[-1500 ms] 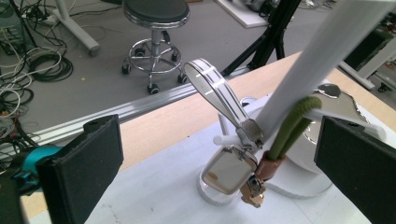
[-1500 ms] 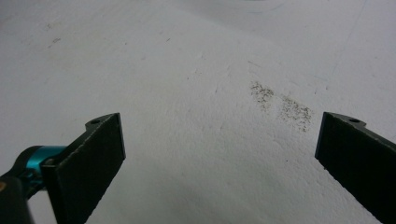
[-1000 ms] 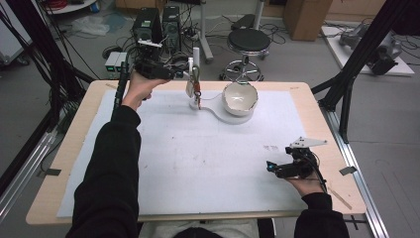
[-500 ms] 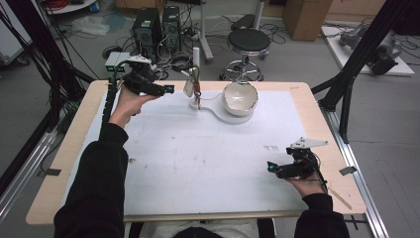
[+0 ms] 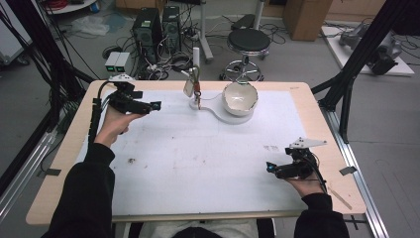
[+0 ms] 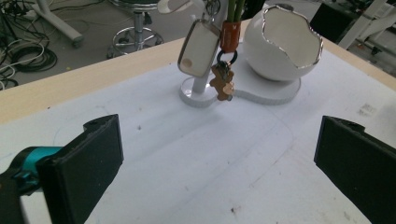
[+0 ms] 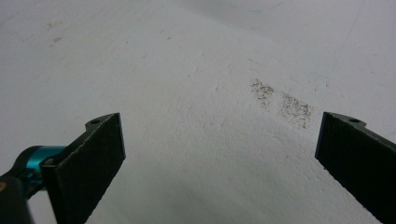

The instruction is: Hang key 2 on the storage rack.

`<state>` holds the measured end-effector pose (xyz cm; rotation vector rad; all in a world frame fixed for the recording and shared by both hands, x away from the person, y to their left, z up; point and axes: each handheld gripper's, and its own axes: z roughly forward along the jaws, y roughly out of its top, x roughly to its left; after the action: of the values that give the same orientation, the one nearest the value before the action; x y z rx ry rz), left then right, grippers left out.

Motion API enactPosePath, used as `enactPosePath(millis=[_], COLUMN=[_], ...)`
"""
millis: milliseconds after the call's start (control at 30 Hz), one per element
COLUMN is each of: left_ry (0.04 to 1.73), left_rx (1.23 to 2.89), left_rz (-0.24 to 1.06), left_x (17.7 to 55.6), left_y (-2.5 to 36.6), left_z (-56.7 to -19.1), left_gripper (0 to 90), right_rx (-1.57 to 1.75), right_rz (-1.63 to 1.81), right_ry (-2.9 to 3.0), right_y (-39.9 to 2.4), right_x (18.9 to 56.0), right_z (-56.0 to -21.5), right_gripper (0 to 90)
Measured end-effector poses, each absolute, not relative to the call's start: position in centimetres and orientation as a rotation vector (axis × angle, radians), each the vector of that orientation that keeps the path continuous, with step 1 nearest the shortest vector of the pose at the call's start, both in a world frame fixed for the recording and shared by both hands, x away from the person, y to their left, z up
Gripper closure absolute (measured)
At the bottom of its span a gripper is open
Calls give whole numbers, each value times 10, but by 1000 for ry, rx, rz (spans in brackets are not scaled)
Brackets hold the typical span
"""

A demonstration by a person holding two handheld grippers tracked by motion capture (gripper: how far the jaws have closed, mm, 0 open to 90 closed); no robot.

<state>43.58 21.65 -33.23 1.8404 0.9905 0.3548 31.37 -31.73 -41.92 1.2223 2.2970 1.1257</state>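
The left gripper (image 5: pixel 154 105) hangs over the far left of the table (image 5: pixel 64 148), jaws spread wide and holding nothing, pointed at the keys (image 6: pixel 205 51). The keys hang from a hook on the white stand (image 6: pixel 198 93) near the far edge: a pale tag and a small brown bear on a ring, just beside the white cracked-egg bowl (image 6: pixel 282 42) on the same base. The left gripper is well apart from them. The right gripper (image 5: pixel 270 168) rests near the right front of the white mat (image 7: pixel 196 93), jaws wide apart and empty over a smudge (image 7: pixel 280 102)
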Motion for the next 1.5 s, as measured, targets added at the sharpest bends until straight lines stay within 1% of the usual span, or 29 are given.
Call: enactPosePath(millis=[267, 467, 733, 1067, 1300, 1500], left_ry=[1002, 989, 1014, 997, 1017, 1020], left_rx=[1833, 1833, 1833, 1827, 1824, 1824], left_rz=[322, 338, 350, 374, 374, 401], left_x=[421, 405, 387, 359, 342, 328], left_y=[225, 226, 241, 251, 262, 271], left_z=[-349, -359, -374, -384, -400, -412], left_gripper=[17, 17, 17, 17, 17, 17], right_rx=[1221, 1215, 1206, 1210, 1212, 1213], right_rz=[1116, 1114, 1109, 1108, 1111, 1110], right_ry=[2300, 2312, 2322, 2321, 2324, 2326], right_y=[-317, -315, -314, -314, -312, -312], right_x=[313, 313, 313, 314, 314, 315], right_z=[-420, -420, -421, -421, -421, -422], right_gripper=[6, 6, 6, 6, 6, 6])
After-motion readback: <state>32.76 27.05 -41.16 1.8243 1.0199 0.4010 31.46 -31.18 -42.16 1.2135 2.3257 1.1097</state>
